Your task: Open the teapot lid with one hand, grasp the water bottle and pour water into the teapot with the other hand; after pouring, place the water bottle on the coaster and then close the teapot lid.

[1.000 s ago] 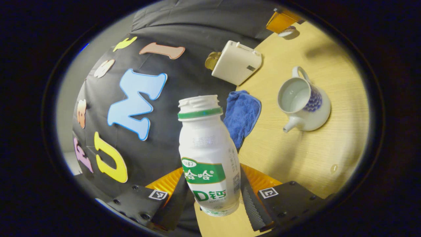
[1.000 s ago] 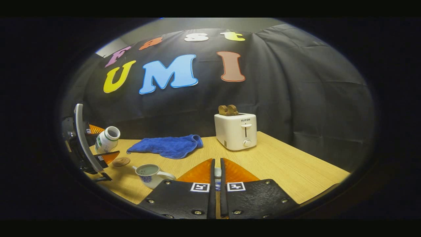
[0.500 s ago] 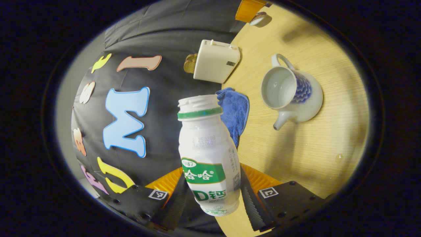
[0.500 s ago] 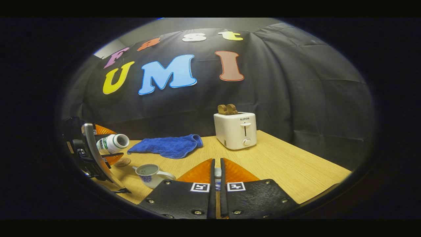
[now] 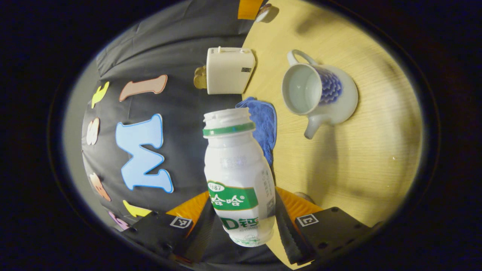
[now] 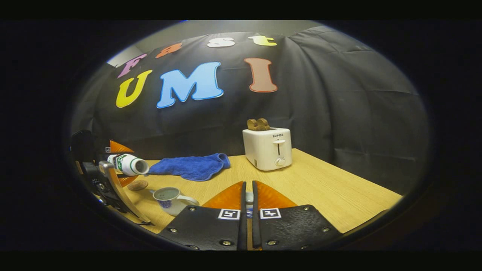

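A blue cloth [image 6: 188, 167] lies crumpled beside a white toaster [image 6: 268, 148] (toast in its slots) on the wooden table [image 6: 331, 192].

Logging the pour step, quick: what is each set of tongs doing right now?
Left tongs: shut on the water bottle, tipped toward the open teapot.
Right tongs: shut on the teapot lid, held between them.

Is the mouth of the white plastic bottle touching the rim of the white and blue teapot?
Apart. In the right gripper view the tipped white plastic bottle hangs above the open white and blue teapot, with tabletop visible between them.
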Motion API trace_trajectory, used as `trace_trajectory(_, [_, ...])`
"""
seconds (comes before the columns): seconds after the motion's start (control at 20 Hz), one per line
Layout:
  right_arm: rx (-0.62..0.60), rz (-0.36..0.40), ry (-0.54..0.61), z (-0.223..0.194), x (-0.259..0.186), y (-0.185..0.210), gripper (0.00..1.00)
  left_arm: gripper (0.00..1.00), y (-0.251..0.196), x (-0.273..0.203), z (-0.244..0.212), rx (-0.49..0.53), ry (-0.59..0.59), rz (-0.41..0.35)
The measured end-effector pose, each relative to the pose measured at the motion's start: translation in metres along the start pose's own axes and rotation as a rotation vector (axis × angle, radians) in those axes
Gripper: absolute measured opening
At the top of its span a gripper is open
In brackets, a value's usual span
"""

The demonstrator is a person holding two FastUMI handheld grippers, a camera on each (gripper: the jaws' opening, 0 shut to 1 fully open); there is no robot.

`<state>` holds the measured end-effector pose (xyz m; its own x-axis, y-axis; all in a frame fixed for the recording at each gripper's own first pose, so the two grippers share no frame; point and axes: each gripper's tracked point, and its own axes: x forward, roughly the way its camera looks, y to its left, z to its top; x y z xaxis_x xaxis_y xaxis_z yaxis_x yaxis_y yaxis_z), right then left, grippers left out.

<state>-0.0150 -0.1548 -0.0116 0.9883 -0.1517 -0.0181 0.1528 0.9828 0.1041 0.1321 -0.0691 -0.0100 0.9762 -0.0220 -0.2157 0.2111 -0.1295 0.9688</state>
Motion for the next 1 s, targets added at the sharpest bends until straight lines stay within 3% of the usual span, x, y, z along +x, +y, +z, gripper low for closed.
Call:
trace_trajectory(0.6, [0.000,-0.003,-0.001,0.001,0.000,-0.001,0.05,0.92,0.009,-0.002,0.002,0.099,0.010,0.024])
trace_trajectory(0.65, [0.000,-0.003,0.000,0.001,0.000,-0.001,0.05,0.86,0.010,-0.002,0.002,0.105,0.010,0.026])
trace_trajectory(1.0, [-0.003,0.003,0.006,-0.001,0.000,0.001,0.05,0.86,0.013,0.000,0.001,0.158,0.020,0.047])
